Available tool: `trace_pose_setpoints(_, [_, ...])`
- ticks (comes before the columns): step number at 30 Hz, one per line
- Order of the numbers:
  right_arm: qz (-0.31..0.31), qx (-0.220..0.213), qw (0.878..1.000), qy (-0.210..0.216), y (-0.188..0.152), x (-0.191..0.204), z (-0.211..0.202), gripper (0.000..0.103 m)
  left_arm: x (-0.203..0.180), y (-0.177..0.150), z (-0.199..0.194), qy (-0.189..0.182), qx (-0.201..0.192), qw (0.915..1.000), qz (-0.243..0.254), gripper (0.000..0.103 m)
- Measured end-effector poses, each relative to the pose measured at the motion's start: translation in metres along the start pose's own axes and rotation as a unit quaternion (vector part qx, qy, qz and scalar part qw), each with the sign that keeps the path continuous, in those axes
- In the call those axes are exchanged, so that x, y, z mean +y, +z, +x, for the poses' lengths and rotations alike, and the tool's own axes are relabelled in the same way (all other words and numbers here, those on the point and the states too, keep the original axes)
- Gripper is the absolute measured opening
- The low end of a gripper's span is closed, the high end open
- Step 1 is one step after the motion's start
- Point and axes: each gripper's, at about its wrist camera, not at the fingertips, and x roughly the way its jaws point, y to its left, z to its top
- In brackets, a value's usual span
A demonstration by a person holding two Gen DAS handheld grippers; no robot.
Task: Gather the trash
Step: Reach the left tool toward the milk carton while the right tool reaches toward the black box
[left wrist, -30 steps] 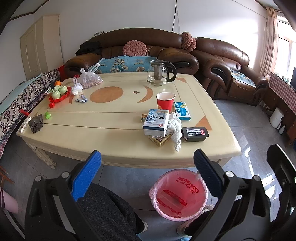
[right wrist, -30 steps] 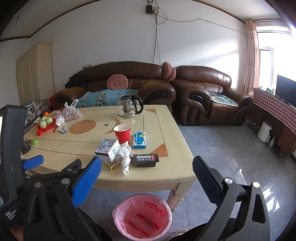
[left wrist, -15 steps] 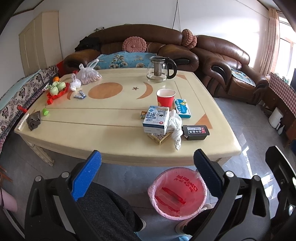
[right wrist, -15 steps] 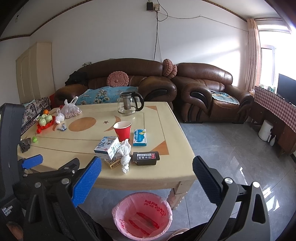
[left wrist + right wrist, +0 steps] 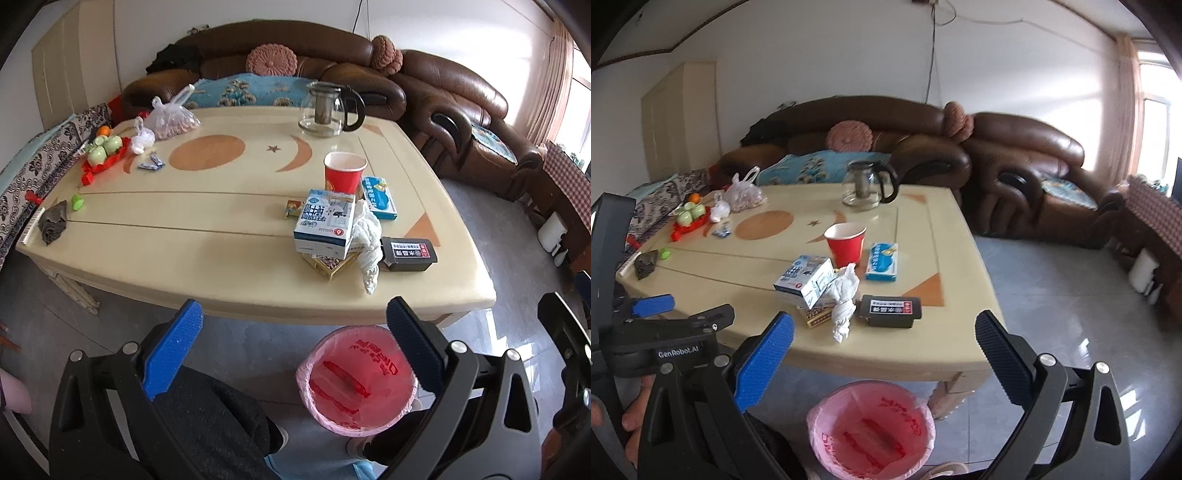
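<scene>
- Left wrist view: the left gripper hangs short of the table with its jaws spread wide and nothing between them; the right gripper is likewise wide apart and empty.
- Trash sits in a cluster near the front right of the table: a crumpled tissue leaning on a white-and-blue box, with a red cup, a blue packet and a black box close by.
- Likely trouble: reaching for the tissue could nudge the stacked box, or knock over the cup just behind it.
- The tissue is limp, so a shallow pinch may let it slip and miss the pink-lined bin on the floor by the table's edge.
- The tabletop looks smooth and glossy, so light boxes would probably slide when bumped.
- A brown sofa lines the far wall; the floor is grey tile.
</scene>
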Motion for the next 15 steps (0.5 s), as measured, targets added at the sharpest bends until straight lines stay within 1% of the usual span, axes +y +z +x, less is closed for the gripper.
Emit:
trace_pose_setpoints(4, [-0.017,0.005,1.000,0.014,0.006,-0.006,0.020,0.096,0.003,0.009,0.017,-0.013,0.021,0.9997,0.003,0.098])
trace_pose_setpoints(7, [-0.036,0.001,0.999,0.034,0.012,-0.013,0.032,0.096,0.003,0.019,0.029,-0.033,0.038,0.9987,0.008,0.098])
trace_pose_setpoints(9, [-0.052,0.001,0.997,0.050,0.013,-0.015,0.038,0.096,0.001,0.026,0.035,-0.036,0.044,0.9983,0.015,0.098])
trace_pose_setpoints(12, [-0.083,0.018,0.993,0.080,0.017,-0.018,0.054,0.096,-0.003,0.039,0.044,-0.036,0.051,0.9975,0.033,0.098])
trace_pose_setpoints(15, [-0.094,0.041,0.990,0.096,0.020,-0.023,0.070,0.096,-0.007,0.050,0.050,-0.040,0.058,0.9963,0.049,0.098])
